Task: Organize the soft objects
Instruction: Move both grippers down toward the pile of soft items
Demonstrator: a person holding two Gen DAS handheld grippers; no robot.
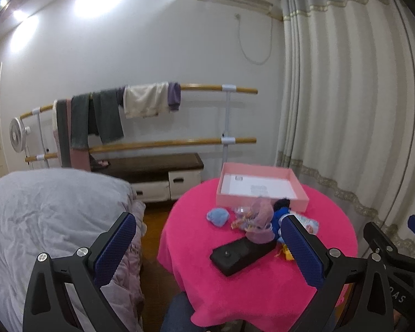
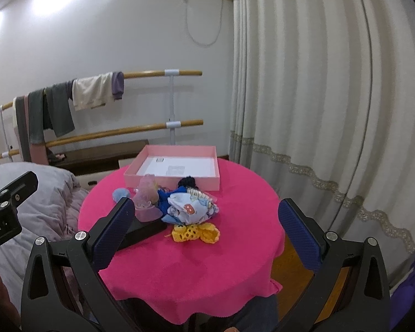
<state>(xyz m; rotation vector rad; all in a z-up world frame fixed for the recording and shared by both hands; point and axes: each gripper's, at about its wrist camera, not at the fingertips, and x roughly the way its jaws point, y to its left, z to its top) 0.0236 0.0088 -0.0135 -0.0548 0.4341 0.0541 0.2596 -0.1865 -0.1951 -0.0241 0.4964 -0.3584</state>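
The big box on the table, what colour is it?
The box is pink outside, white inside. It shows best in the right wrist view.

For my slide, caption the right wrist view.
Open right tongs hover before soft toys piled near an empty pink box on a pink-clothed table.

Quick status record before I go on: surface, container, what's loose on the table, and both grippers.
surface: round table under a pink cloth
container: pink box, open, at the far side; no soft items visible inside
loose items: blue plush, purple fabric, printed cloth bundle, yellow crochet piece, black device
left gripper: jaws open, empty
right gripper: jaws open, empty
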